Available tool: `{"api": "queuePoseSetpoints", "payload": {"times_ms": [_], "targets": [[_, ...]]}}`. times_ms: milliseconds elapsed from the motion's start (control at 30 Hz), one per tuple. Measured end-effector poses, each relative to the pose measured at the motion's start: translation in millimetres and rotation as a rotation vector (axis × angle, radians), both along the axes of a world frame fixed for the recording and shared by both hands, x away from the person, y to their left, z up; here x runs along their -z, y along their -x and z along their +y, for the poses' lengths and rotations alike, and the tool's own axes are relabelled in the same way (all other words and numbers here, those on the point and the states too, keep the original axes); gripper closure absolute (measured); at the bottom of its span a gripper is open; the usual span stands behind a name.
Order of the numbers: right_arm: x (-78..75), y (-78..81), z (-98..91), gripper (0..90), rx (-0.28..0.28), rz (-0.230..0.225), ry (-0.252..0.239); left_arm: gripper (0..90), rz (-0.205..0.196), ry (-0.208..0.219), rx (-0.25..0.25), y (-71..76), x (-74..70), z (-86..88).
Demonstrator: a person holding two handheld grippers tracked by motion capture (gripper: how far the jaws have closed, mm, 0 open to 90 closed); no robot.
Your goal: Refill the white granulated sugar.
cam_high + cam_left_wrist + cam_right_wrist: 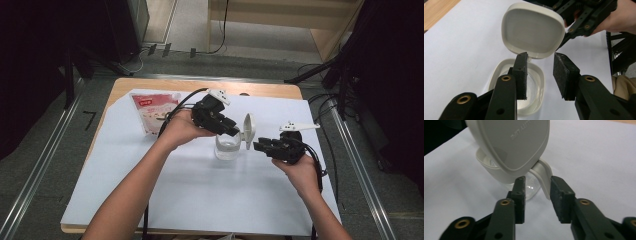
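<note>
A small clear container (227, 147) with a white rim (540, 82) stands mid-table. Its hinged white lid (248, 131) is flipped up on edge. My left gripper (235, 131) hovers just above the container's mouth, jaws apart, with nothing between the pads (521, 75). In the left gripper view the lid's hollow inside (534, 27) faces me. My right gripper (257, 146) reaches in from the right, level with the lid. In the right gripper view the lid's curved white tab (545, 177) hangs between the parted jaws, close to the right pad (559, 200), and the left pad stands clear of it.
A pink and white pouch (152, 111) lies flat at the back left, behind the left hand. A white sheet (200, 190) covers most of the wooden table (150, 84). Cables trail from both grippers. Dark stands and floor rails flank the table.
</note>
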State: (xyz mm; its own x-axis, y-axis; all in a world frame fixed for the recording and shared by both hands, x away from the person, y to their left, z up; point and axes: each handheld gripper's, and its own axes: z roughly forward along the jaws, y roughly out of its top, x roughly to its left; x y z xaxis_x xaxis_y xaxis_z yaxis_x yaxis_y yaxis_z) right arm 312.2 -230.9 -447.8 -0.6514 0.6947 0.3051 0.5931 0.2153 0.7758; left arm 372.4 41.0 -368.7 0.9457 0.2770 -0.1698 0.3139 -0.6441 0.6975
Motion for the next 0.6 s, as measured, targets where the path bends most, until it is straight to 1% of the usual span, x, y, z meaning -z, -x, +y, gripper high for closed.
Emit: {"api": "queuePoseSetpoints", "payload": {"times_ms": [33, 67, 100, 133, 167, 200, 267, 300, 333, 367, 467, 533, 600], "targets": [[-0.4, 2.1, -0.4, 59.6, 0.002, -0.023, 0.0, 64.3, -0.001, 0.003, -0.001, 0.9, 0.8, 1.7], [-1.2, 4.4, -0.8, 59.3, -0.003, -0.03, -0.001, 62.8, -0.001, -0.002, -0.004, 1.8, 0.9, 3.9], [-1.1, 6.3, -0.6, 57.0, -0.005, -0.038, -0.005, 61.1, 0.006, 0.01, -0.007, 2.9, 1.8, 5.7], [-1.2, 8.4, -0.8, 56.2, -0.007, -0.039, -0.003, 61.2, 0.007, 0.01, -0.006, 4.5, 2.3, 8.5], [-0.9, 10.3, -1.1, 55.0, -0.011, -0.042, -0.007, 59.1, 0.005, 0.007, -0.01, 5.5, 2.9, 9.6], [-0.8, 11.5, -1.5, 54.0, -0.016, -0.037, -0.009, 57.7, 0.007, -0.007, -0.01, 6.6, 3.4, 11.0], [-0.3, 13.5, -1.8, 52.9, -0.019, -0.045, -0.012, 47.2, 0.006, -0.011, -0.021, 7.7, 6.0, 14.0], [-0.7, 14.8, -1.8, 51.5, -0.018, -0.034, -0.019, 43.8, 0.006, -0.012, -0.028, 8.1, 6.7, 16.2], [-1.3, 15.5, -2.1, 50.8, -0.016, -0.026, -0.032, 43.2, 0.008, -0.001, -0.032, 9.0, 7.5, 18.7], [-1.4, 16.0, -2.5, 49.8, -0.028, -0.022, -0.045, 42.5, 0.007, 0.004, -0.036, 9.6, 8.1, 20.7], [-0.6, 20.3, -2.7, 45.9, -0.034, -0.038, -0.026, 42.0, 0.023, 0.02, -0.043, 12.2, 12.0, 29.8], [0.5, 23.7, -3.3, 43.2, -0.041, -0.044, -0.008, 41.9, 0.02, 0.022, -0.052, 14.2, 13.6, 34.8], [0.3, 25.3, -4.0, 36.2, -0.041, -0.042, 0.0, 41.1, 0.022, 0.013, -0.06, 16.0, 14.7, 39.4]]}}
